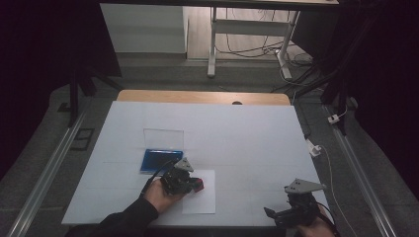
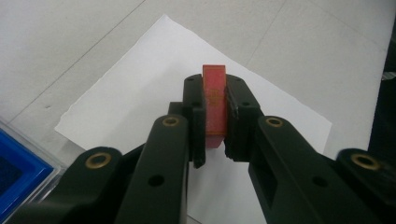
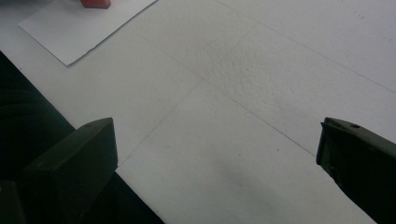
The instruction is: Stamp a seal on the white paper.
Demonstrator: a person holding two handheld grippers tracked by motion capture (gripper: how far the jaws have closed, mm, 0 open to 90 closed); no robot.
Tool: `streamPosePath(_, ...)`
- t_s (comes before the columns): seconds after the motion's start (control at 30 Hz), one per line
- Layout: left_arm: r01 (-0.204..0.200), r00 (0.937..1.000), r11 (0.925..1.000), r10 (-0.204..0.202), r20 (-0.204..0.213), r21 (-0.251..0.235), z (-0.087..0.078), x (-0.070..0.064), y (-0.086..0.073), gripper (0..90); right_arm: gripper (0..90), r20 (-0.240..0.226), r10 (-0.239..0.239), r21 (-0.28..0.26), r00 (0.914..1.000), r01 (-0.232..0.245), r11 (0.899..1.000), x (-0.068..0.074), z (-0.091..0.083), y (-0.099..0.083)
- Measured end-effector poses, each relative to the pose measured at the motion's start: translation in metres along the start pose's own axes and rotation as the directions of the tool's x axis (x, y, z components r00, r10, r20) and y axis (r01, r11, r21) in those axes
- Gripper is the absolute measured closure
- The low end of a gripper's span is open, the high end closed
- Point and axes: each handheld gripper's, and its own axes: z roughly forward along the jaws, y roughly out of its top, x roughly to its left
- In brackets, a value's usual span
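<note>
1. A white tabletop lies under dim light, seen from above the person's near side.
2. A white sheet of paper lies flat near the tabletop's near edge, left of centre.
3. The left gripper is held in the person's left hand over the sheet's left edge.
4. Its jaws are closed narrowly on a small red block, which stands upright between them, its top end showing past the jaw tips.
5. In the left gripper view the block sits above the paper; whether it touches the sheet cannot be told.
6. Just beyond the left gripper, on the far side, lies a blue case with a clear lid standing open.
7. The right gripper is at the near right corner, well apart from the block.
8. Its jaws stand wide apart and hold nothing, with bare tabletop between them.
</note>
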Motion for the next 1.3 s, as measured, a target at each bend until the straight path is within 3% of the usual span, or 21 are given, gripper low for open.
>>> streamPosePath(0.1,-0.031,0.9989,0.9994,0.032,-0.035,0.012,0.000,-0.006,0.001,80.5,0.0,0.000,0.000,0.000,1.0000,0.000,1.000,0.000,0.000,0.000)
streamPosePath(0.27,-0.087,0.9902,0.9956,0.091,-0.106,0.036,0.002,-0.019,0.004,80.4,0.0,-0.001,-0.003,0.004,1.0000,0.003,1.000,0.000,0.000,0.000)
streamPosePath(0.53,-0.092,0.9880,0.9932,0.100,-0.117,0.071,0.002,-0.021,0.009,80.2,0.0,-0.001,-0.006,0.001,1.0000,0.006,1.000,0.000,0.000,0.000)
streamPosePath(0.9,-0.067,0.9932,0.9942,0.074,-0.090,0.084,0.000,-0.016,0.012,79.9,0.0,-0.002,-0.014,0.003,0.9999,0.014,1.000,0.001,0.000,0.000)
streamPosePath(1.3,-0.071,0.9952,0.9974,0.072,-0.066,0.015,-0.017,-0.014,0.017,79.7,0.0,-0.005,-0.011,0.001,0.9999,0.011,1.000,0.000,0.000,0.000)
